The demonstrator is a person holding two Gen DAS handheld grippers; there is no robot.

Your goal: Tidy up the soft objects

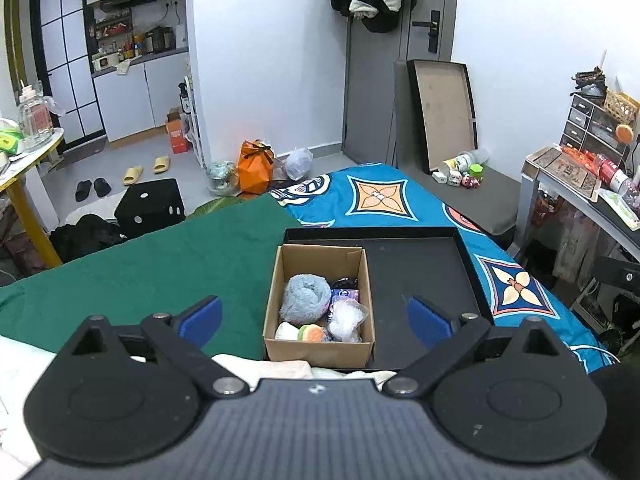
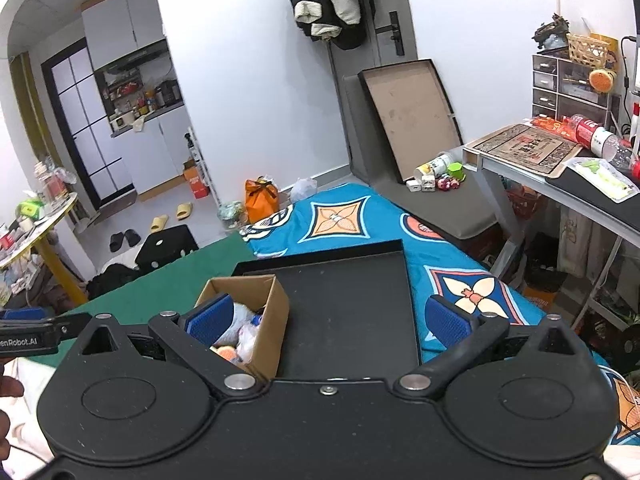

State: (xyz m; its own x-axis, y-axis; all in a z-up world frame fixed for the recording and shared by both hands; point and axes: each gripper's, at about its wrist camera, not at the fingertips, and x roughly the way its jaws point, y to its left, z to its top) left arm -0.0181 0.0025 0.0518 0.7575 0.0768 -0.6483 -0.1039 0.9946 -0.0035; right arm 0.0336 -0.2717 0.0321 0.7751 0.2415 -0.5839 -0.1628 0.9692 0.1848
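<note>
Both grippers are just hanging there wide open, nothing between the blue pads. Left gripper (image 1: 314,318) has its fingers splayed out to about 9 and 3 o'clock in its own camera, level, pointing straight ahead toward 12. Right gripper (image 2: 330,320) is the same deal, spread wide and aimed at 12, with the left one poking into its view at 9 o'clock

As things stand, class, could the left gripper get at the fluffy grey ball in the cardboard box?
Probably yes: the left gripper is open with the open-topped cardboard box straight ahead, and the fluffy grey ball lies on top, uncovered.
</note>
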